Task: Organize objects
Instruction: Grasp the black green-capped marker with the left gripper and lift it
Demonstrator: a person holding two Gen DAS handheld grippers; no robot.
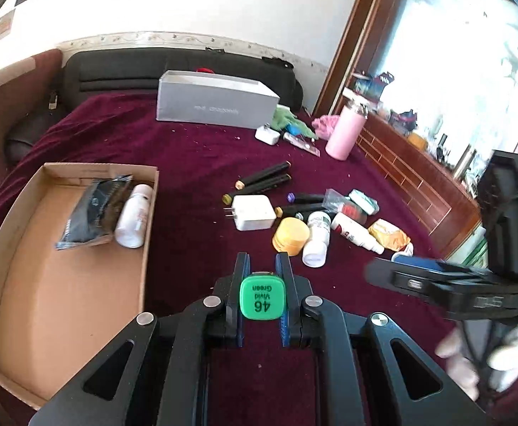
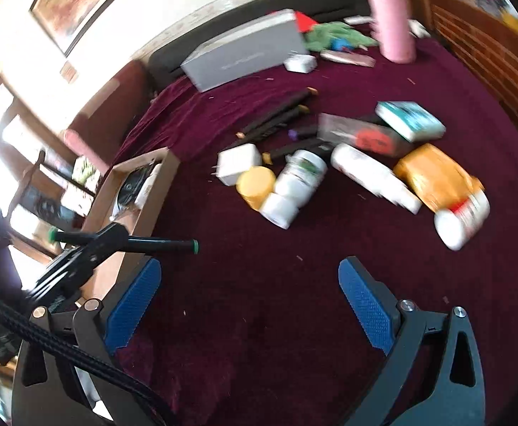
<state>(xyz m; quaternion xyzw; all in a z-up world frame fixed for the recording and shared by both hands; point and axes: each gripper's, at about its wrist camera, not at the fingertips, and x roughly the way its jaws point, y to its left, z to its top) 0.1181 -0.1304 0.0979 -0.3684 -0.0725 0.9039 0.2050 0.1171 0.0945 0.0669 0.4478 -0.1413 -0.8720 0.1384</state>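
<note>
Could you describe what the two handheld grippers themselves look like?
Both are black linkage frames with silver pivot bolts and blue textured finger pads. The right gripper has a black braided cable running across its left side. The left gripper shows narrower blue pads edge-on.

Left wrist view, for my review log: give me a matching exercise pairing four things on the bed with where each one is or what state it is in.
Things:
1. green-capped marker
2. white spray bottle
3. pink flask
4. yellow jar

Places or states:
A. standing upright near the far edge of the bed
B. lying inside the cardboard box
C. clamped in the left gripper
D. in the pile, beside the white charger

Pairs: 1-C, 2-B, 3-A, 4-D
</note>
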